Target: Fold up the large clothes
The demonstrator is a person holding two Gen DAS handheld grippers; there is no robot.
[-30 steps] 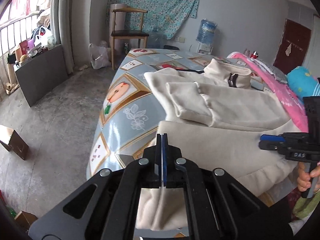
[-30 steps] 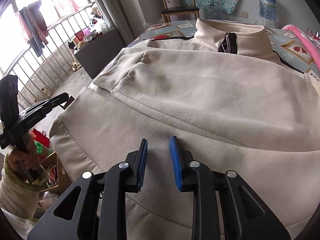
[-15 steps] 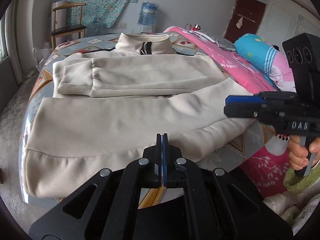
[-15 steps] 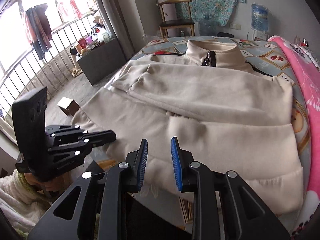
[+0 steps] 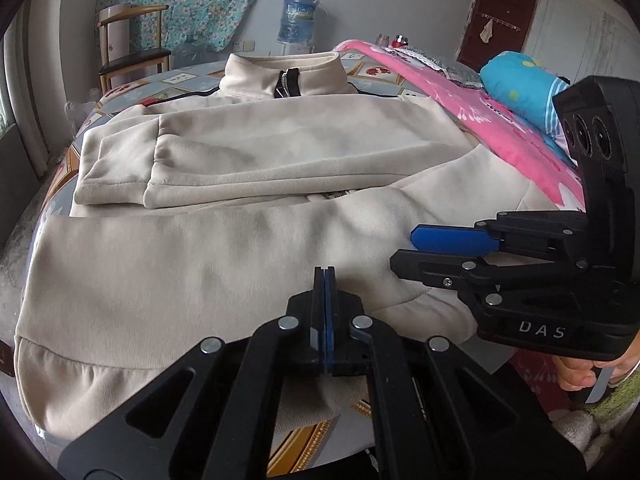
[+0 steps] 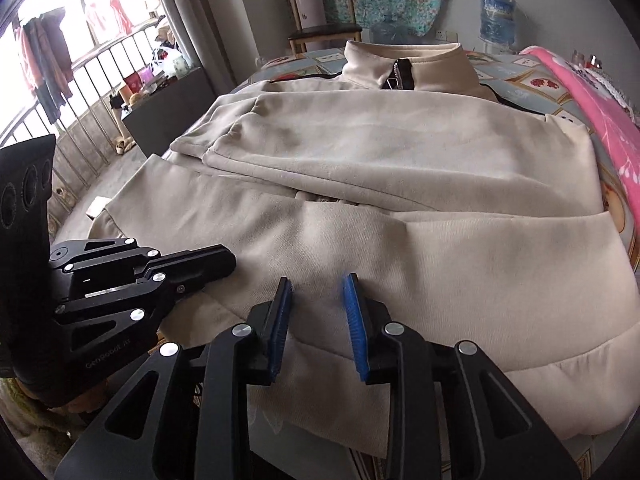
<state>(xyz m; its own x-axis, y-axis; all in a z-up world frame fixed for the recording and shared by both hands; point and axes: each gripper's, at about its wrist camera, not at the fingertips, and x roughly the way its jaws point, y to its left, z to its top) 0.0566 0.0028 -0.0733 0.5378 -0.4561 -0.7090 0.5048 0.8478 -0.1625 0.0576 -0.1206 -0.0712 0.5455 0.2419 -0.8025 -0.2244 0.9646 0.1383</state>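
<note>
Now the cream zip-neck sweatshirt (image 5: 260, 248) lies spread across the bed (image 6: 532, 80), collar toward the far end, both sleeves (image 5: 248, 160) folded over the chest, hem draping off the near edge. Left gripper (image 5: 324, 280) hovers above the hem with its blue pads pressed together and nothing between them. Right gripper (image 6: 316, 292) sits over the same hem, jaws part-way apart and just been opening wider, cloth under the gap but not pinched. Pink blanket (image 5: 500, 120) runs along the right side.
</note>
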